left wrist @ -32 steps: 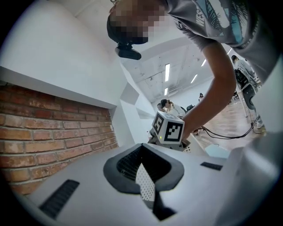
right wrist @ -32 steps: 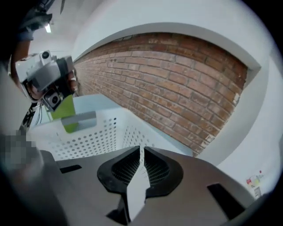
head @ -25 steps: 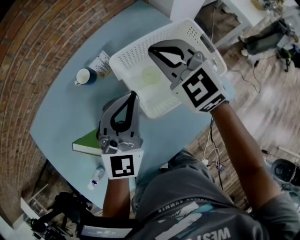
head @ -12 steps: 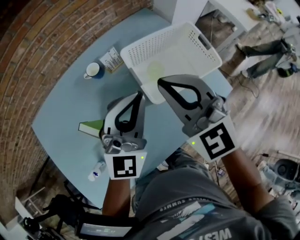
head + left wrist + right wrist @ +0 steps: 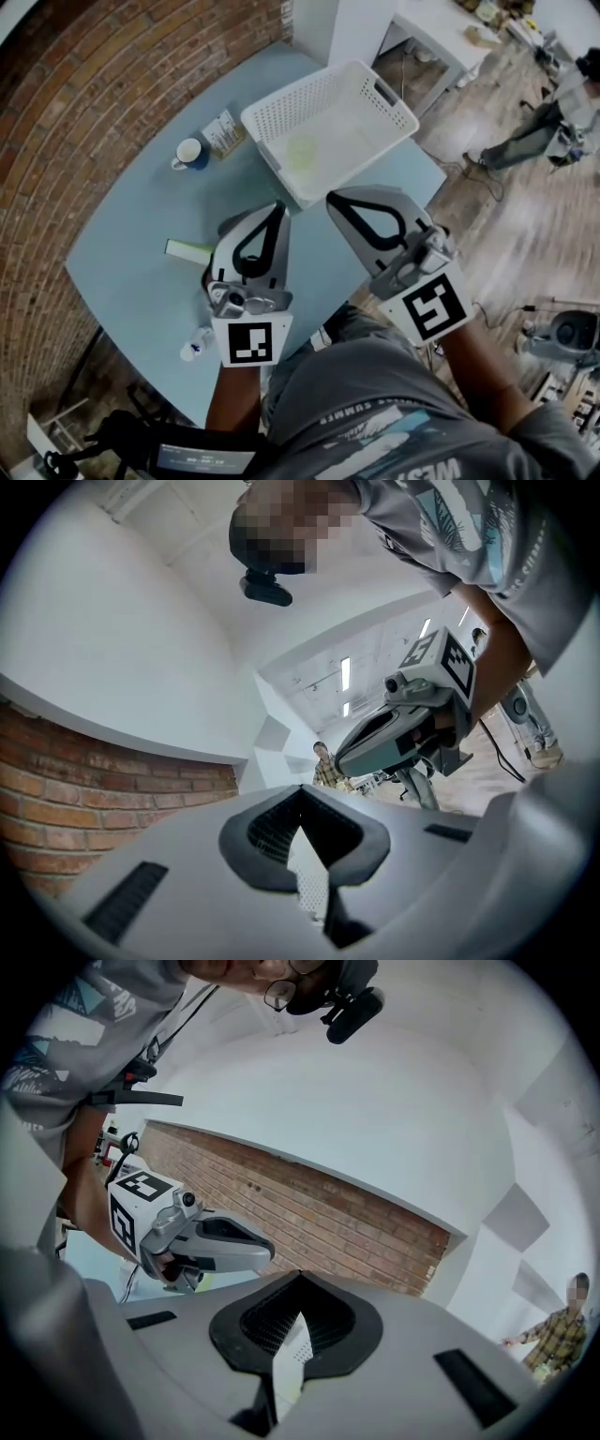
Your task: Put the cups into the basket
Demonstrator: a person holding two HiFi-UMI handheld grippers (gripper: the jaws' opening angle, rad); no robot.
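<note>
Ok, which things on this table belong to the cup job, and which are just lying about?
For the job:
blue mug
white basket
pale green cup, already in the basket

Lying about:
green book
small carton
small bottle

White perforated basket (image 5: 328, 122) is holding a pale green cup (image 5: 302, 150); left of the basket, a dark blue cup (image 5: 192, 155) is sitting on light blue table (image 5: 141, 253).

grey shirt (image 5: 375, 394): large white print, upside down, reads "west"; smaller line above it illegible. carton (image 5: 223, 134) beside blue cup (image 5: 190, 153): print too small to read.
</note>
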